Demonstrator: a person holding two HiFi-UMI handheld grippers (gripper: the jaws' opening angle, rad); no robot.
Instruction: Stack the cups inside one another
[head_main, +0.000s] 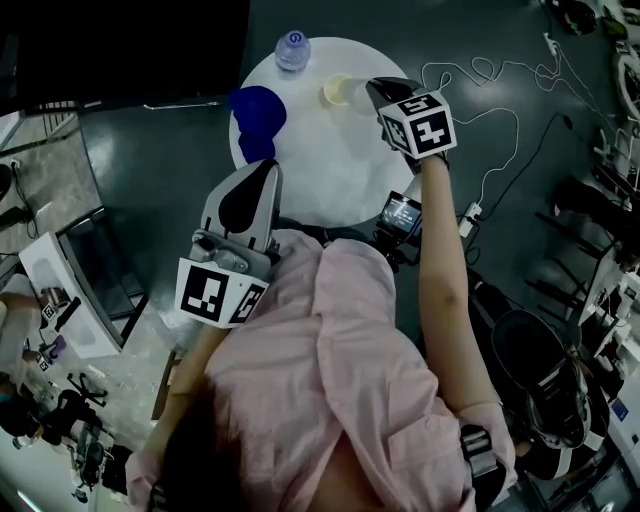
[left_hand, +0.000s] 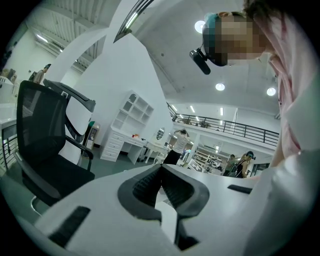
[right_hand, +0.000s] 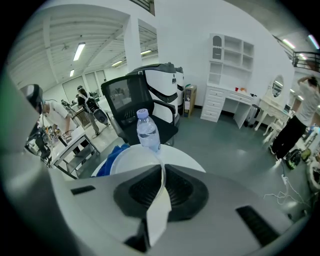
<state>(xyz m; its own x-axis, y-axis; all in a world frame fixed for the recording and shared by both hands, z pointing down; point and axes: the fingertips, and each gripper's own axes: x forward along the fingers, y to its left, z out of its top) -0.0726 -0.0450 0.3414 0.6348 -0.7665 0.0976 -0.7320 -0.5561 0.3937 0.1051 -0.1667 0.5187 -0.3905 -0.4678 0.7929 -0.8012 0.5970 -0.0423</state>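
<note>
A round white table (head_main: 330, 170) stands in front of me. My right gripper (head_main: 368, 90) reaches over its far side, shut on the wall of a pale cup (head_main: 338, 92). In the right gripper view the cup's thin white wall (right_hand: 159, 200) runs between the closed jaws of my right gripper (right_hand: 162, 167), and its rim (right_hand: 131, 156) curves out ahead. A blue cup (head_main: 258, 115) sits at the table's left edge, showing as a blue patch (right_hand: 111, 156) beside the pale cup. My left gripper (head_main: 262, 165) hangs near my body, shut on nothing; its tips (left_hand: 161, 167) meet.
A clear water bottle (head_main: 291, 48) (right_hand: 147, 131) stands at the table's far edge. A black office chair (right_hand: 135, 100) is behind the table, another chair (left_hand: 45, 145) to my left. White cables (head_main: 490, 120) trail over the dark floor on the right.
</note>
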